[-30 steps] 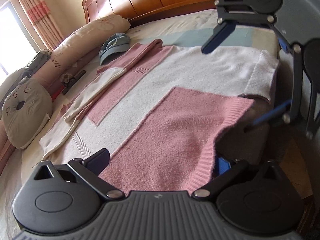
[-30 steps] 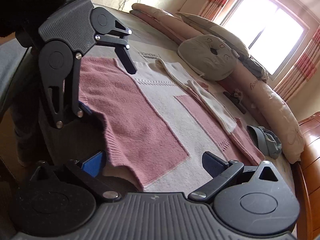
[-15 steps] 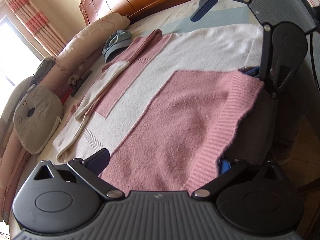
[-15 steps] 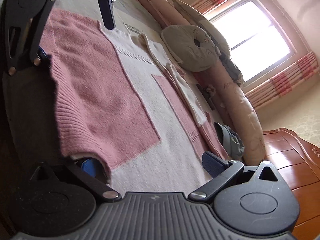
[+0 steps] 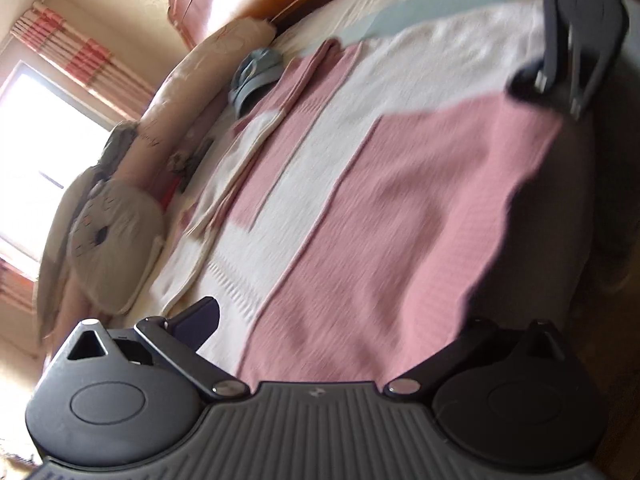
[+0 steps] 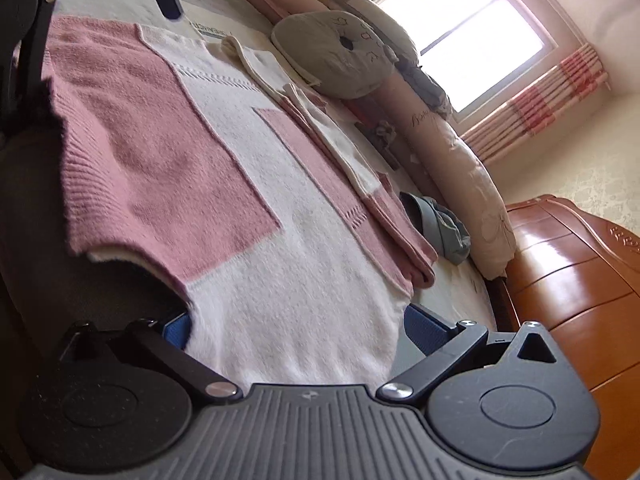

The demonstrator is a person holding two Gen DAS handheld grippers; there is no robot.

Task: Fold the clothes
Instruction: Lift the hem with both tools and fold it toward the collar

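Note:
A pink and cream knit sweater (image 5: 360, 184) lies spread on the bed, its sleeves folded in near the far edge. Its hem is lifted off the bed edge. My left gripper (image 5: 336, 320) has its wide-set fingers around the pink hem corner; the right finger is hidden under the cloth. My right gripper (image 6: 296, 324) has its blue-padded fingers (image 6: 420, 326) on either side of the cream hem corner (image 6: 304, 312). The right gripper shows at the top right of the left wrist view (image 5: 560, 60). The left gripper shows at the top left of the right wrist view (image 6: 32, 20).
A long pink bolster (image 5: 192, 88) and a round grey cat cushion (image 5: 112, 240) line the bed's far side. A blue-grey cap (image 5: 256, 76) lies beside the sweater. A wooden headboard (image 6: 568, 272) stands at one end. A bright window (image 6: 480, 28) is behind.
Both grippers have risen and moved forward over the bed, carrying the sweater's hem up and away from the bed edge. The left view is blurred by motion.

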